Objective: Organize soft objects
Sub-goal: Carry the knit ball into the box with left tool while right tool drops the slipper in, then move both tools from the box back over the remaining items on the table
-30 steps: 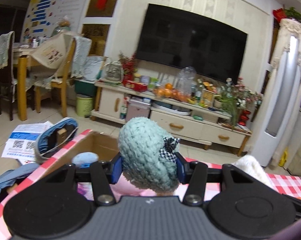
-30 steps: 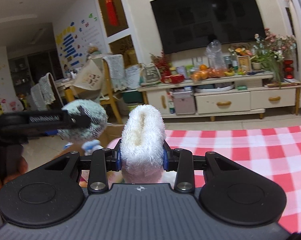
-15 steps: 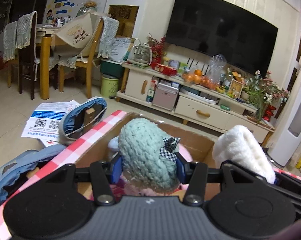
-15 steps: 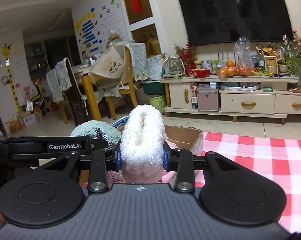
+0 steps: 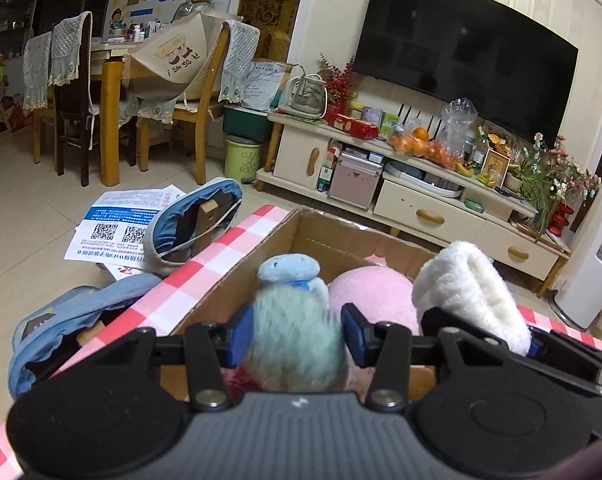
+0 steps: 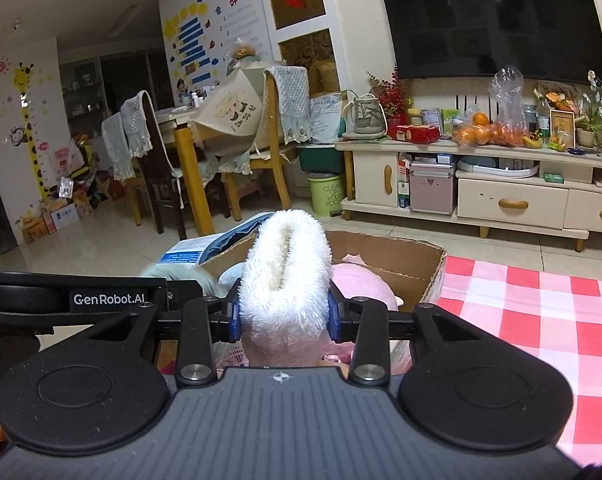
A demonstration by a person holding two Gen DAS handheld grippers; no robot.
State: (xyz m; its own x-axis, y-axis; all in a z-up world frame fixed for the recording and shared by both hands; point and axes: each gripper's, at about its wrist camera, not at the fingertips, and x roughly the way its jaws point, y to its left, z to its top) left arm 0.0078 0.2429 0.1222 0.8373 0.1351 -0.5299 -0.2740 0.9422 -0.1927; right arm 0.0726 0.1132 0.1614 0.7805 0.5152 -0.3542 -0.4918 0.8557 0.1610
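Left gripper [image 5: 297,338] jaws clamp blurred green knit hat [image 5: 297,344] over cardboard box [image 5: 261,268]; right gripper [image 6: 283,314] jaws squeeze white fluffy slipper [image 6: 285,268] above box, beside pink plush [image 5: 375,294].

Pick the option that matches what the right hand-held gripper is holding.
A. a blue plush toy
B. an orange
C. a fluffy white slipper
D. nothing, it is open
C: in the right wrist view the right hand-held gripper is shut on the fluffy white slipper, held over the cardboard box.
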